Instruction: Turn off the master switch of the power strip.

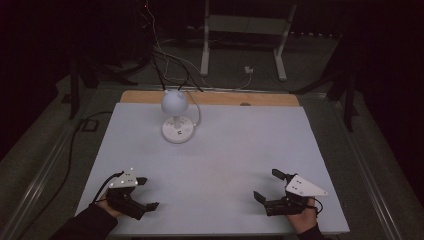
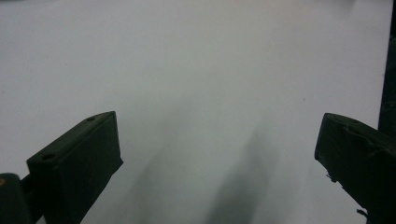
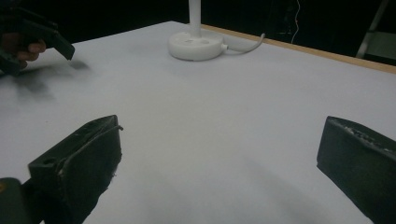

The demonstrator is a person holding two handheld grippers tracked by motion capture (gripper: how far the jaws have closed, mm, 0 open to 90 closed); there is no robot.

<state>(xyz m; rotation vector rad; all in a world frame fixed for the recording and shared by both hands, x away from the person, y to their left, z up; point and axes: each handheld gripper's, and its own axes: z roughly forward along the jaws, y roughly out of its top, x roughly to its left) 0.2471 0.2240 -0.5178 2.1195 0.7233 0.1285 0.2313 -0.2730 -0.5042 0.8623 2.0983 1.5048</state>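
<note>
Two claws sit low in the high view, one at each lower corner of the white matte sheet that covers the desk [image 1: 215, 165]. Left claw [image 1: 145, 194]: lower left, black blocky jaws spread wide apart, nothing between them, grey three-cornered plate on top, a sleeved hand behind it. Right claw [image 1: 266, 185]: lower right, jaws likewise wide apart and empty, pointing toward frame centre, grey plate on top.

Left claw view: both jaws rise from the bottom corners over bare, smooth white surface; soft grey shadows fall between them.

Right claw view: jaws parted, left one showing a thin wire loop along its edge. Left claw [image 3: 44, 39] shows in the upper left, held by fingers.

Small white lamp [image 1: 175, 112] stands upper centre of the high view: round ball head on a short stem, flat disc base, white cord trailing from the base toward the back. Strip of bare wood edges the desk's far side. Dim room; dark floor and cables beyond.
</note>
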